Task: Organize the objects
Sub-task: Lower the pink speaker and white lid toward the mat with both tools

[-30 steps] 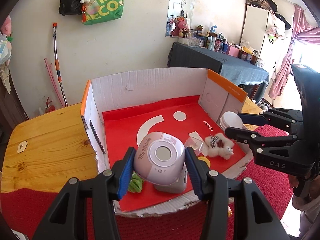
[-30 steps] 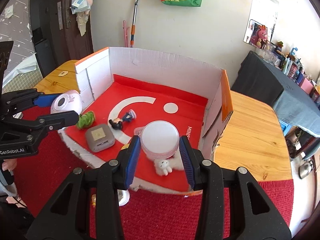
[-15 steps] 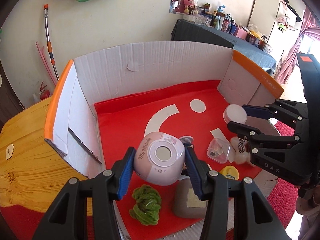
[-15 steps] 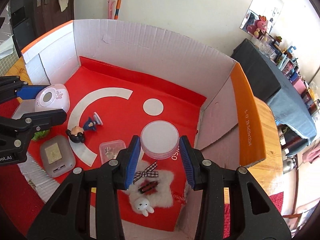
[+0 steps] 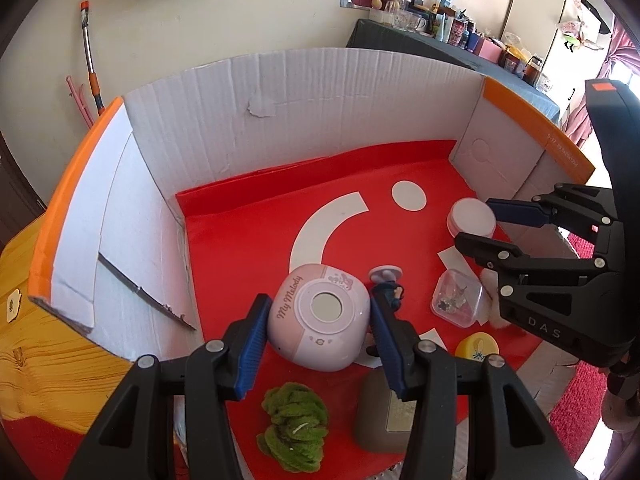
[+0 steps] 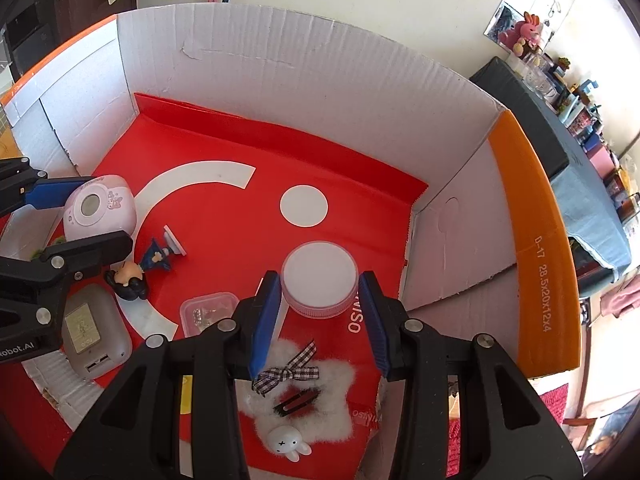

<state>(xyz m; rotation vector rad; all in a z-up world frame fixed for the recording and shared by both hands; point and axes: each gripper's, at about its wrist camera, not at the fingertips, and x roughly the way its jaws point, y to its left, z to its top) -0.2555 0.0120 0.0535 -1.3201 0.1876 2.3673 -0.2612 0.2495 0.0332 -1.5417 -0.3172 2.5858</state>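
Observation:
My left gripper (image 5: 318,330) is shut on a pink rounded device (image 5: 318,322) lettered My Melody, held low over the red floor of the cardboard box (image 5: 320,92). In the right wrist view the same device (image 6: 100,208) sits between the left gripper's jaws at the far left. My right gripper (image 6: 318,304) is shut on a round white-lidded jar (image 6: 319,278), near the box's right wall; the jar (image 5: 472,216) also shows in the left wrist view. Both hang inside the box.
On the box floor lie a small figurine (image 6: 140,268), a grey charger-like block (image 6: 94,332), a clear small case (image 6: 204,312), a white fluffy hair clip with a rabbit (image 6: 296,400), a green fuzzy piece (image 5: 296,424) and a yellow cap (image 5: 478,346). Wooden table (image 5: 48,368) at left.
Both grippers have come forward and down from the box's front edge into the box, carrying the pink device and the jar. The jaws have kept their grip.

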